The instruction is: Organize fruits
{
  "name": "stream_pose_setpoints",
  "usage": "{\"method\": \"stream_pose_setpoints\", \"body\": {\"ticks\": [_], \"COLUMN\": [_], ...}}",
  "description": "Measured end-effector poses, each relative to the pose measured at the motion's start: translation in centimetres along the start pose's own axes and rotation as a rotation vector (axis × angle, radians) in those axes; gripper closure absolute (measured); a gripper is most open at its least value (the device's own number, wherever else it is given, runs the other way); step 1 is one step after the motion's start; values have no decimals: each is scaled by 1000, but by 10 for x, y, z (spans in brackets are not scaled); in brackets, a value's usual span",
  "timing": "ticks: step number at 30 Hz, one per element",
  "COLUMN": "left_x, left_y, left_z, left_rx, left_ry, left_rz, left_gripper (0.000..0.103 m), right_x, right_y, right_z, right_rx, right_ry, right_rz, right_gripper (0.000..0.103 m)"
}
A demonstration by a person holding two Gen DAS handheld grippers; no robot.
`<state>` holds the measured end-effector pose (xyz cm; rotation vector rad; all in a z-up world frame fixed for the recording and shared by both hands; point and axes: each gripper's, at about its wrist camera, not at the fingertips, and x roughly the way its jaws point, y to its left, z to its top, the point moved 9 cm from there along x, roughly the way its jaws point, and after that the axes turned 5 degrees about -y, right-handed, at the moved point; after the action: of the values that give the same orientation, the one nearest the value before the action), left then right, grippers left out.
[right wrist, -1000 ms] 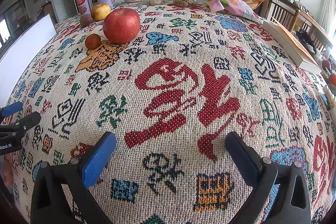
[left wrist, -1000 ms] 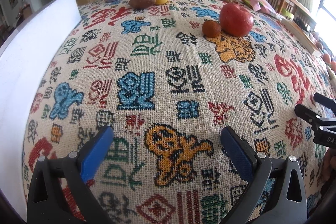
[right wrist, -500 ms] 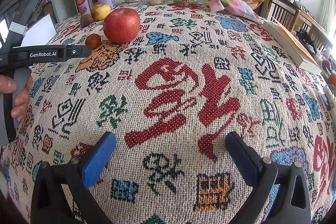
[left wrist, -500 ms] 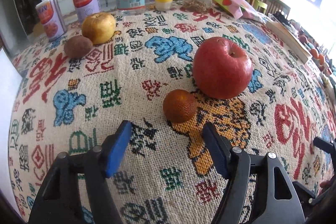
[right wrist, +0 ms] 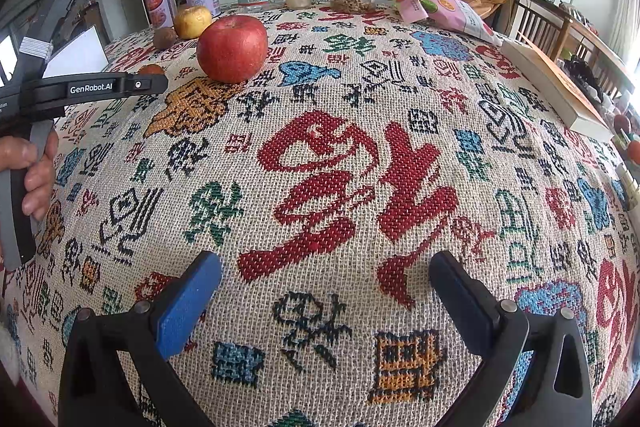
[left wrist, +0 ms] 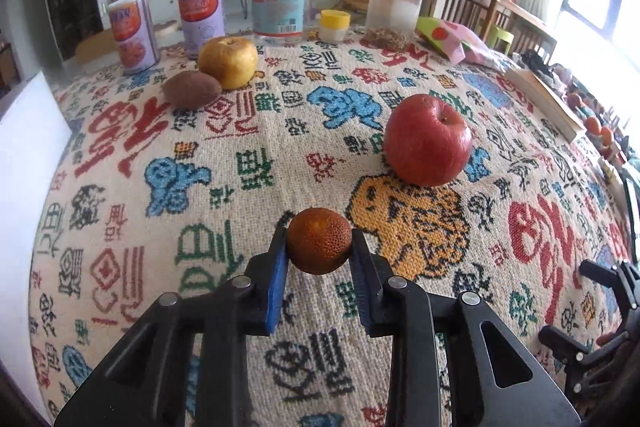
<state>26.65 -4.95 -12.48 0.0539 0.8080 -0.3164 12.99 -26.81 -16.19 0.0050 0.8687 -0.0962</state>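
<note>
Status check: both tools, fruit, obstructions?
Left tool shut on small orange fruit. Right tool open, empty. Red apple close behind; path clear.

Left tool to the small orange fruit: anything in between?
Nothing. The left tool is shut on the small orange fruit, blue pads against both its sides. The red apple sits apart, beyond it to the right. The right tool is open over bare tablecloth.

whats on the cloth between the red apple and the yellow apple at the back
Nothing but bare patterned tablecloth between the red apple and the yellow apple; the left wrist view shows it. The brown fruit sits beside the yellow apple, off that stretch.
</note>
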Motion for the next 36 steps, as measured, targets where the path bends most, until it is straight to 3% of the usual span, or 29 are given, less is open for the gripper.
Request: {"method": "stream_pose_setpoints", "body": {"ticks": [6, 8, 9, 10, 12, 14, 22, 26, 29, 31, 34, 36], "left_x": [-47, -45, -47, -48, -47, -42, -37, -36, -36, -36, -36, -36], "left_y": [40, 49, 51, 54, 61, 65, 73, 73, 74, 74, 74, 74], "left_z": [-62, -76, -76, -75, -75, -76, -80, -80, -80, -80, -80, -81], "left_rx": [-46, -78, -94, -99, -83, -78, -126, -126, -126, -126, -126, -126], "left_ry": [21, 42, 15, 1, 0, 7, 36, 36, 36, 36, 36, 36], "left_rz": [117, 119, 107, 119, 181, 198, 209, 208, 208, 208, 208, 208], "left_gripper": [73, 71, 68, 62, 29, 15, 1, 1, 1, 1, 1, 1], "right_x": [0, 0, 0, 0, 0, 0, 1, 0, 13, 23, 55, 80], "right_y": [0, 0, 0, 0, 0, 0, 4, 28, 49, 84, 159, 193], "right_z": [0, 0, 0, 0, 0, 0, 6, 61, 123, 166, 201, 216], "right_rx": [-1, -1, -1, -1, -1, 0, -3, -32, -20, -72, -169, -148], "right_ry": [0, 0, 0, 0, 0, 0, 11, -52, -75, -92, 39, 95], "right_rz": [-1, -1, -1, -1, 0, 0, 7, 86, 132, 213, 406, 439], "right_gripper": [0, 0, 0, 0, 0, 0, 0, 0, 0, 0, 7, 12]}}
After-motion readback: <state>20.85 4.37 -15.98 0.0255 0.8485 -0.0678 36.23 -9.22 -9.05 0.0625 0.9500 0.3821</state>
